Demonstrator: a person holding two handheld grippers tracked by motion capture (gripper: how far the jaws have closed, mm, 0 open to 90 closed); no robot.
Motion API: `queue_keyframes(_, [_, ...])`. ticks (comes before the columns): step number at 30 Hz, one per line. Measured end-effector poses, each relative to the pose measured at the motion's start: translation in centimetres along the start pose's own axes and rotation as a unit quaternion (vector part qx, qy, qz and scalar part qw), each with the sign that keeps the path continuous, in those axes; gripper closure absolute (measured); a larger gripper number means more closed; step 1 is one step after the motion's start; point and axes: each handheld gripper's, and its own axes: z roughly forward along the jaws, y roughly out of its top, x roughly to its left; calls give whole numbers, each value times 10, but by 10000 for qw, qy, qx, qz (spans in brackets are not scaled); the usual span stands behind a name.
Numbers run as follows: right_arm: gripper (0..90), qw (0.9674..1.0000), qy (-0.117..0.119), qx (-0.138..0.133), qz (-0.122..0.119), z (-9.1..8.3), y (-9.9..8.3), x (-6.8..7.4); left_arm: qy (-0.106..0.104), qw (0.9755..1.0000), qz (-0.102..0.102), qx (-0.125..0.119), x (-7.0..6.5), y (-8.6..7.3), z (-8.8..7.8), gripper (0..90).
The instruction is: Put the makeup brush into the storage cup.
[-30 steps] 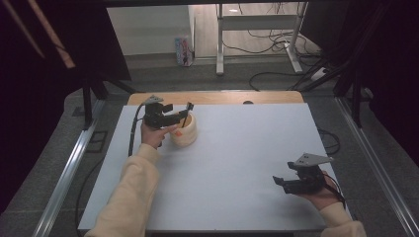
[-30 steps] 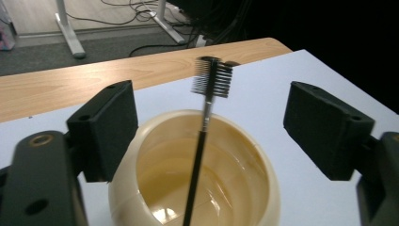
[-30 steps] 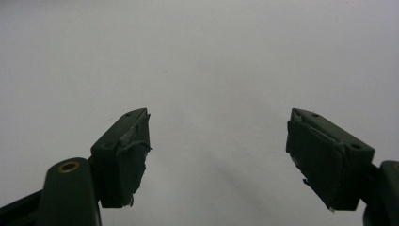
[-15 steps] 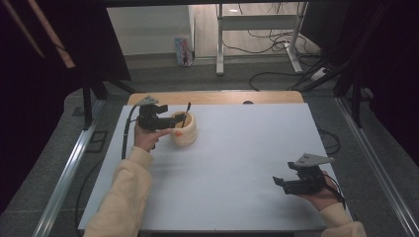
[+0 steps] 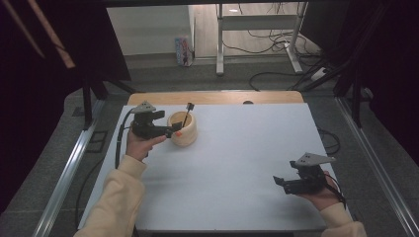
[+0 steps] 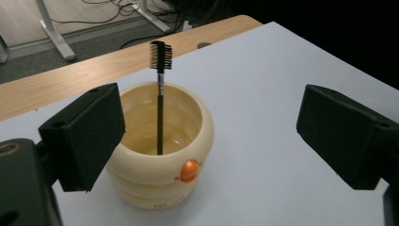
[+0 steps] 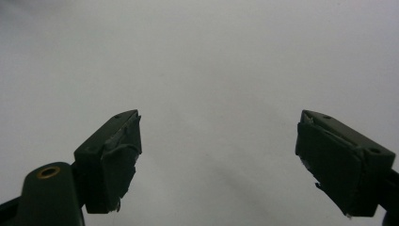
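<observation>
Your left gripper (image 6: 211,141) stands wide open and empty just beside the cream ribbed ceramic pot (image 6: 160,146), far left on the white counter (image 5: 247,148). The thin black bristle-tipped brush (image 6: 159,94) stands inside; judged next: close squarely on its stem, lifting straight. Right gripper (image 7: 216,160) idles open, holding nothing.

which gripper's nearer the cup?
Left. The left gripper is right at the cup, fingers open with the cup between them. The right gripper is far off at the table's near right corner.

Both tongs (image 5: 174,129) (image 5: 279,182) agape, empty.
</observation>
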Motion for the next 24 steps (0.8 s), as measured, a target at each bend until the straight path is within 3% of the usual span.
queue_keyframes(4, [145,10000,-5,-5,-7,1,0,0,5,9999,116,81,-4,-2,-4,92])
queue_keyframes(13, [140,10000,0,-10,6,1,1,0,19,9998,173,107,-9,-11,-15,94])
queue_keyframes(24, [134,10000,12,-16,11,1,1,0,118,9990,279,339,-20,-35,-28,94])
